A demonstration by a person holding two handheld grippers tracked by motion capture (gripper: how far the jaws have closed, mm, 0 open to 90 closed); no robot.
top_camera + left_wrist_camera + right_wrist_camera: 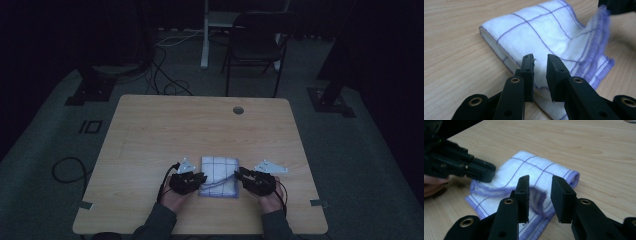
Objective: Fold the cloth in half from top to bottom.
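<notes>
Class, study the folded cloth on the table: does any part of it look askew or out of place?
Yes. The cloth lies folded flat on the table, but one purple-stitched edge stands lifted and blurred on the side toward the right hand-held gripper, so the fold looks untidy there. Both hand-held grippers are open.

Soft white cloth (544, 37) (purple-stitched), matt wood-grain table (165, 125); black plastic jaws

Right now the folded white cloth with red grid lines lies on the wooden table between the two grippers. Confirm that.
Not quite: the lines on the cloth are purple, not red, as the left gripper view shows. The rest holds: it lies folded on the wooden table between the left gripper and the right gripper.
</notes>
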